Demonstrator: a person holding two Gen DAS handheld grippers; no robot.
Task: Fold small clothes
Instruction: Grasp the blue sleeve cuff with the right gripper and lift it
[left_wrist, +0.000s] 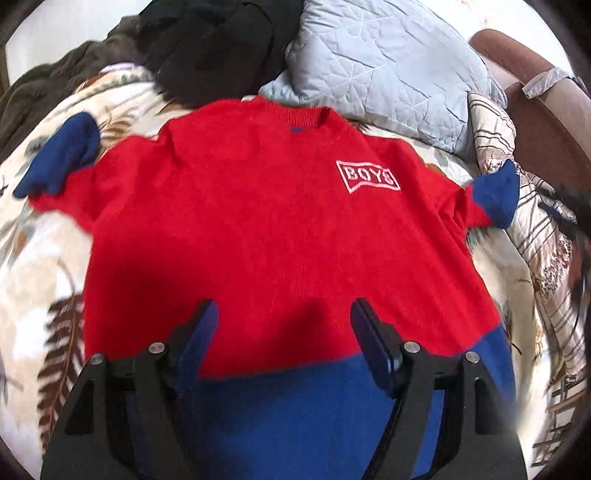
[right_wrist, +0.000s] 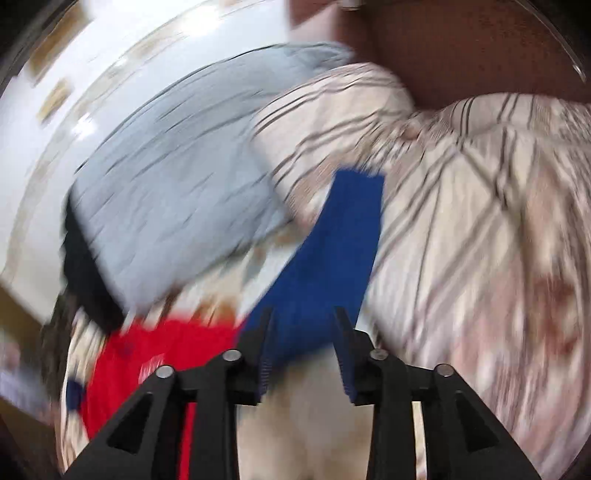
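Sweater (left_wrist: 258, 229): red knit, spread flat front-up on leaf-print bed cover (left_wrist: 40, 258); blue hem band (left_wrist: 295, 417) nearest left wrist camera, neck toward pillow.
Writing: "BOYS" (left_wrist: 368, 176) stitched in white inside a white flag outline, on chest at picture right; only readable text.
Neck tag: small blue mark (left_wrist: 295, 129) just inside collar, no lettering legible.
Cuffs: blue; one cuff (left_wrist: 61, 155) at picture left, other cuff (left_wrist: 498, 194) at picture right, both lying on bedding.
Left gripper (left_wrist: 284, 314): fingers spread wide over lower body of sweater, nothing pinched between pads.
Right gripper (right_wrist: 303, 314): fingers partly apart; blue sleeve end (right_wrist: 332, 258) just beyond fingertips, no pinch seen; view heavily motion-blurred.
Pillow (left_wrist: 388, 66): pale blue quilted, beyond collar.
Dark clothes (left_wrist: 207, 44): black heap beside pillow, touching sweater's shoulder edge.
Striped bedding (right_wrist: 480, 221): beige with brown lines, bunched beside right sleeve.
Headboard (right_wrist: 480, 44): brown, behind bedding.
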